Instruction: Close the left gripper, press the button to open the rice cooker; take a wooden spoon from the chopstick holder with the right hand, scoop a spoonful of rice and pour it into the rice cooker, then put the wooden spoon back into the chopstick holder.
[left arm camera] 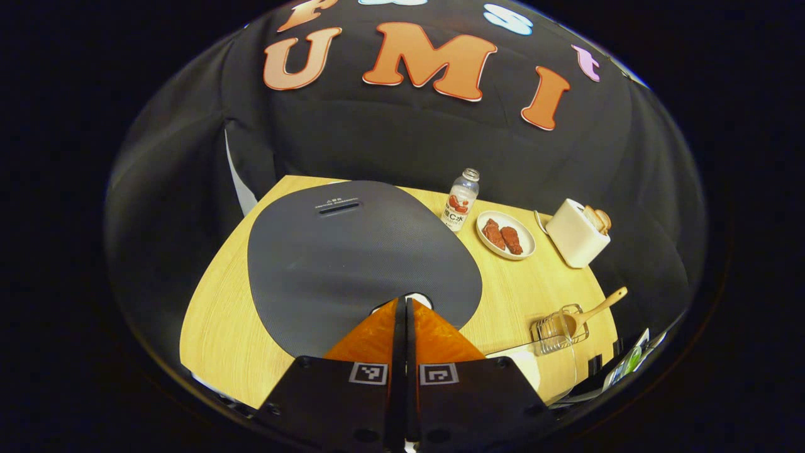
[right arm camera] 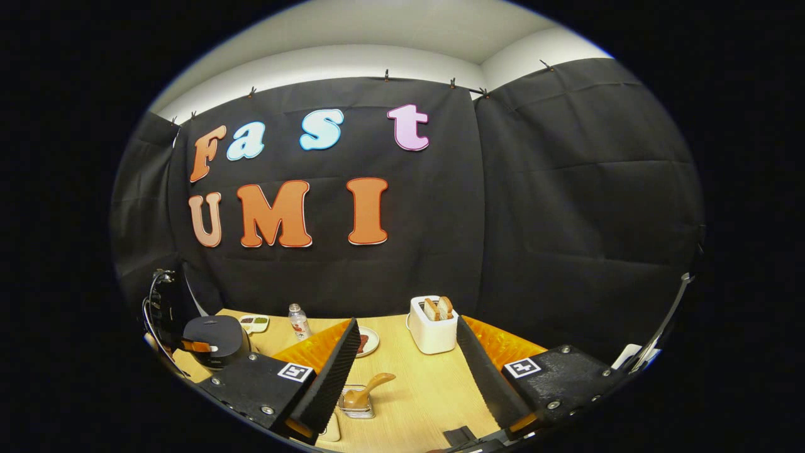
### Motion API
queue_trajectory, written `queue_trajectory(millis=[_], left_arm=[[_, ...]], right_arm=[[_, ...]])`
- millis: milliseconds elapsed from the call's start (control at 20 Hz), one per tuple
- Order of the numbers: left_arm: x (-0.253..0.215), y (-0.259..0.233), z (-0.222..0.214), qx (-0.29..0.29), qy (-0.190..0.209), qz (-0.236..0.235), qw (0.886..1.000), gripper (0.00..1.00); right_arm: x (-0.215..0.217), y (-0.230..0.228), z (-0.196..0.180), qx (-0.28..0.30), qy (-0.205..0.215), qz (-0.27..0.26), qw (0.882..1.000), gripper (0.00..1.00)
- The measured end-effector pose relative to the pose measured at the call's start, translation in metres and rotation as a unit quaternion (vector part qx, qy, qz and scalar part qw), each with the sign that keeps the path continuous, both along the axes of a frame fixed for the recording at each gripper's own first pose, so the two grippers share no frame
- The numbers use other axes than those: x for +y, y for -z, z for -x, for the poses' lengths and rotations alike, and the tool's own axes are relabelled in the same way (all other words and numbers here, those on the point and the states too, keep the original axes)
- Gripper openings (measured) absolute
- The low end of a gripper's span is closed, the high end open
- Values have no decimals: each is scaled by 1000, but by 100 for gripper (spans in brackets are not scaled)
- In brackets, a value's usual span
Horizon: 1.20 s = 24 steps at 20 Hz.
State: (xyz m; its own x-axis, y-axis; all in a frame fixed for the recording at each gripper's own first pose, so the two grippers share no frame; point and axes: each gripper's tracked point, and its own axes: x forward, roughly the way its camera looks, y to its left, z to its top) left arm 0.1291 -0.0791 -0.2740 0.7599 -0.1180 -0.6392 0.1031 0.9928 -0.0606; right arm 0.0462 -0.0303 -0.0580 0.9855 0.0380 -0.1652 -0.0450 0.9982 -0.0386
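The left gripper point(left arm camera: 402, 305) has its fingers pressed together with no gap, tips just above the front edge of the rice cooker point(left arm camera: 352, 258) — its dark lid is down, and the tips sit at a pale button point(left arm camera: 420, 298) at the rim. The right gripper point(right arm camera: 405, 358) is spread wide and holds nothing. Between its fingers, on the wooden table point(right arm camera: 434, 396), stands the chopstick holder point(right arm camera: 356, 402) with the wooden spoon point(right arm camera: 368, 387) leaning in it. Farther out — a toaster point(right arm camera: 431, 327) with bread, a plate point(right arm camera: 368, 341), a bottle point(right arm camera: 298, 322), and the rice cooker at the left.
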Motion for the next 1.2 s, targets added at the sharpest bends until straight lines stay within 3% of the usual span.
queue_trajectory(millis=[200,250,400,550,800,850,950,1050,1200], left_arm=[[-1,-29,7,-30,-16,1,999,5],[1,-54,8,-64,-27,8,998,5],[18,-144,6,-159,-47,18,986,5],[35,-204,21,-218,-59,23,974,5],[61,-250,56,-285,-82,0,955,5],[71,-258,63,-294,-90,-15,951,5],[75,-270,74,-303,-93,-23,948,5],[81,-277,80,-314,-90,-15,945,7],[99,-279,93,-311,-107,-15,944,31]], right_arm=[[4,0,0,-6,-6,-2,1000,95],[2,0,-1,-10,-4,-2,1000,95],[4,-2,1,-18,-4,-19,1000,95],[4,7,1,-20,-1,-29,999,95],[8,34,-8,-5,-3,-41,999,95],[8,41,-12,-1,-2,-39,999,100],[13,53,-18,5,-7,-48,999,95],[14,66,-29,4,-3,-52,999,95],[18,100,-45,31,-1,-68,997,95]])
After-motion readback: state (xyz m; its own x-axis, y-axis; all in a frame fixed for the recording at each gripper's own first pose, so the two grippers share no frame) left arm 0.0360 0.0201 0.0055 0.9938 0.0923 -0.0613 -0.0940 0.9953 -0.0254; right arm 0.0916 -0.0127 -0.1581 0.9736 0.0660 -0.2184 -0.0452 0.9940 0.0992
